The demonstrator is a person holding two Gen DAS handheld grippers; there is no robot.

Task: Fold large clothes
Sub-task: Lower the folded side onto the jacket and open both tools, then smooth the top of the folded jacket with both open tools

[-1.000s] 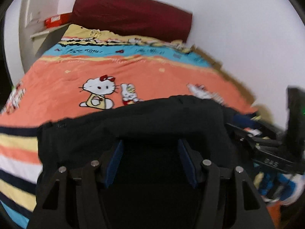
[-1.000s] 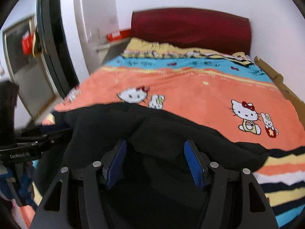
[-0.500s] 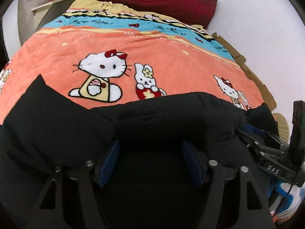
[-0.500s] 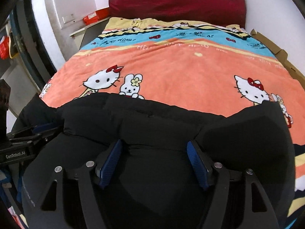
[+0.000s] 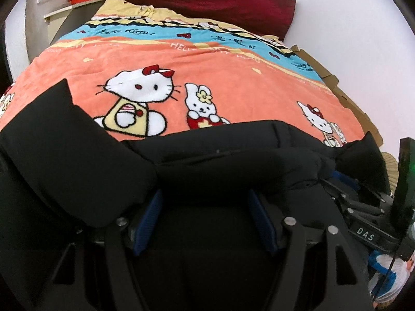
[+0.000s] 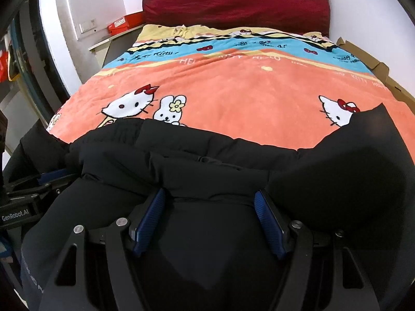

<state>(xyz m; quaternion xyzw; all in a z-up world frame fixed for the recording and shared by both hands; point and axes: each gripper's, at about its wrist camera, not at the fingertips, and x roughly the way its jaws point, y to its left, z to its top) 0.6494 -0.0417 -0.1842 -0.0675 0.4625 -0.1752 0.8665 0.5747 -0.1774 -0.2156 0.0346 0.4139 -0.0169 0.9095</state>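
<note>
Carrying the black jacket (image 5: 223,160) over the bed (image 6: 246,90), both grippers' jaws stand apart with fabric bunched between; whether they're pinching it, I cannot tell — it could slide free.

White walls (image 6: 363,2), dark-red headboard (image 6: 233,2), cartoon-print bed (image 6: 246,88), perhaps a bedside shelf (image 6: 114,41) (red box (image 6: 124,23) on top).

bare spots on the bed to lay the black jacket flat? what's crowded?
Free: the orange blanket band between the black jacket and the blue stripe, and on to the red headboard. Crowded: the near edge, where bunched jacket fills both the left gripper and right gripper.
</note>
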